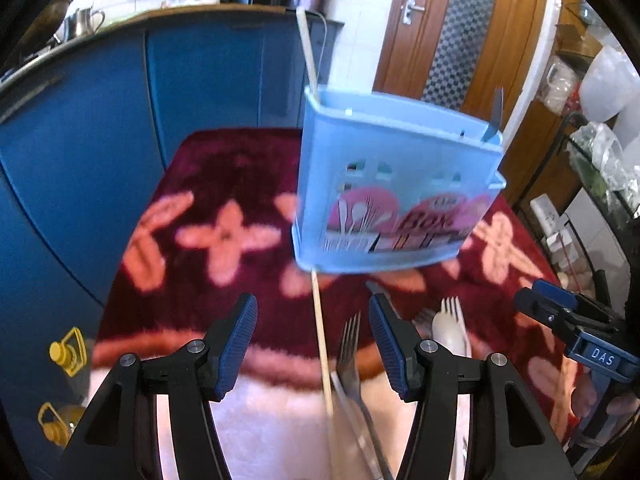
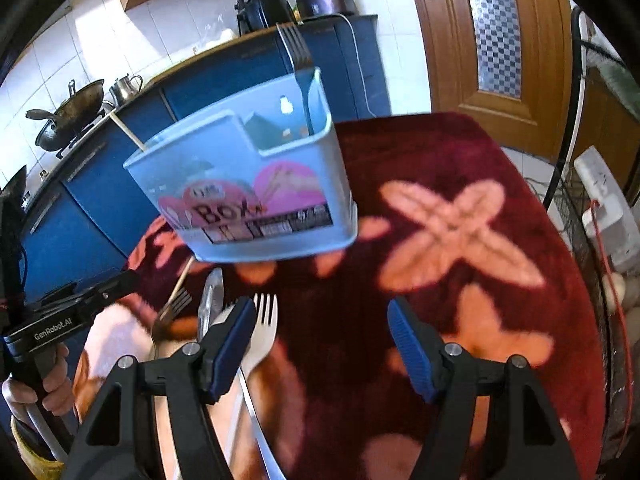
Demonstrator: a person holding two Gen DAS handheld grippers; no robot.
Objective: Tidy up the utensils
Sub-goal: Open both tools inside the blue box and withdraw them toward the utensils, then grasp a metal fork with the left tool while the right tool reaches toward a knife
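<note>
A light blue utensil box [image 1: 400,184] [image 2: 248,188] stands on the dark red flowered cloth [image 1: 224,184] [image 2: 460,240]. A fork [image 2: 298,64] and a chopstick [image 1: 308,52] stick up out of it. In front of the box lie a chopstick [image 1: 322,344], a metal fork [image 1: 350,344] [image 2: 174,308], a white plastic fork [image 1: 452,320] [image 2: 264,328] and a knife [image 2: 212,300]. My left gripper [image 1: 312,312] hovers open above the loose chopstick and metal fork. My right gripper [image 2: 322,312] is open over the cloth, its left finger beside the white fork.
Blue kitchen cabinets [image 1: 80,140] run behind and to the left of the table, with a wok [image 2: 72,112] and a kettle [image 2: 126,84] on the counter. A wooden door [image 2: 500,40] is at the back right. Wire shelving with bags [image 1: 600,168] stands to the right.
</note>
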